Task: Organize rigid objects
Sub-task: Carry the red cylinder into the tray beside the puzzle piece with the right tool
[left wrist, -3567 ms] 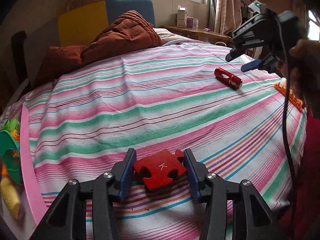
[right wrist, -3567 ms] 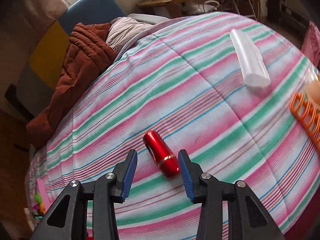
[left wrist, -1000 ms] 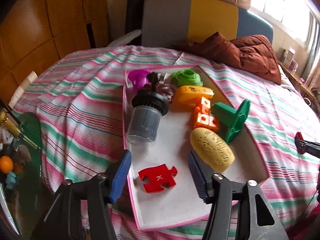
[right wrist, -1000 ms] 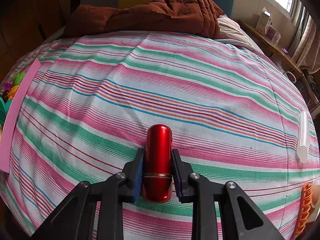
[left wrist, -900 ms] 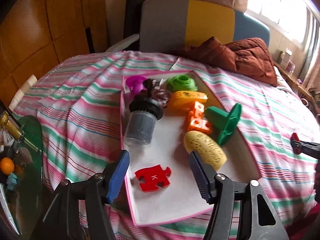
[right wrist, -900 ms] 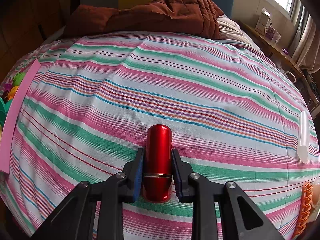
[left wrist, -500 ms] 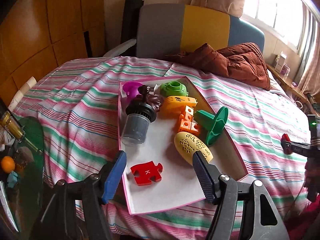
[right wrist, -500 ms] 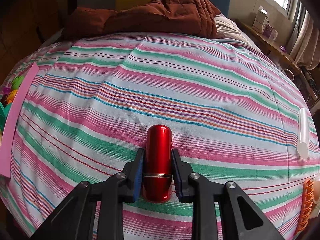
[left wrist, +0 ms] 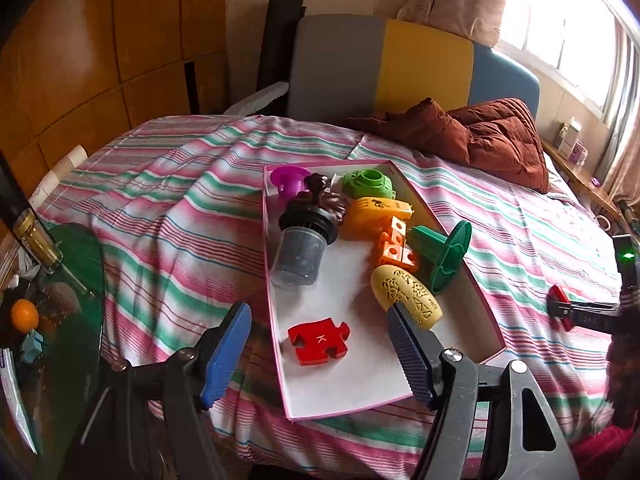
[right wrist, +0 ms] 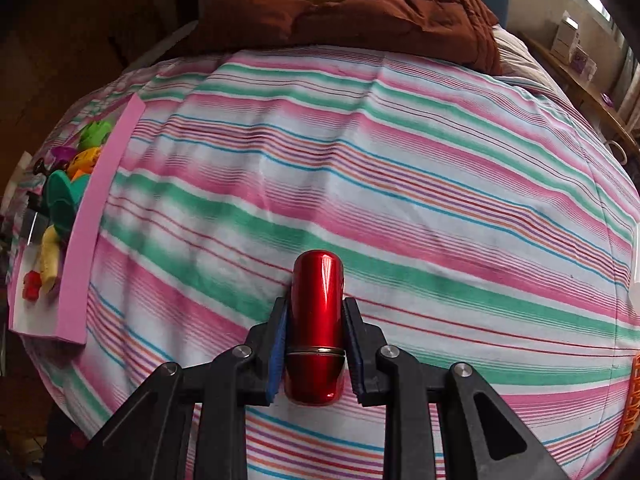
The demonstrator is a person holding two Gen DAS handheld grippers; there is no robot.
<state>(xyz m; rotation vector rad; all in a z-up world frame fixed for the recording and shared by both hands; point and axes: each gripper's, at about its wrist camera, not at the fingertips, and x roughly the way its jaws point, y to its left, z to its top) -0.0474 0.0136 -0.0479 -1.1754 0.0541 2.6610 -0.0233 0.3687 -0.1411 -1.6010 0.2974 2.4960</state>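
Observation:
A pink-rimmed white tray [left wrist: 486,304] lies on the striped bed and holds several toys. The red puzzle piece [left wrist: 318,339] marked K lies flat at the tray's near end. My left gripper [left wrist: 318,354] is open and empty, raised above and behind the piece. My right gripper [right wrist: 316,334] is shut on a shiny red cylinder [right wrist: 317,320] and holds it over the bedspread. The tray's pink rim [right wrist: 86,232] shows at the far left of the right wrist view. The right gripper with the cylinder's red tip [left wrist: 558,306] shows at the right edge of the left wrist view.
In the tray lie a grey jar [left wrist: 300,252], orange blocks [left wrist: 396,248], a green spool [left wrist: 444,256] and a yellow perforated oval [left wrist: 406,294]. A brown quilt [left wrist: 472,136] lies at the bed's head. A green glass table [left wrist: 60,300] stands left of the bed. An orange rack [right wrist: 630,400] is at the right edge.
My left gripper has pulled back and up from the tray, leaving the puzzle piece in it. My right gripper has carried the red cylinder leftward, so the tray now shows in its view.

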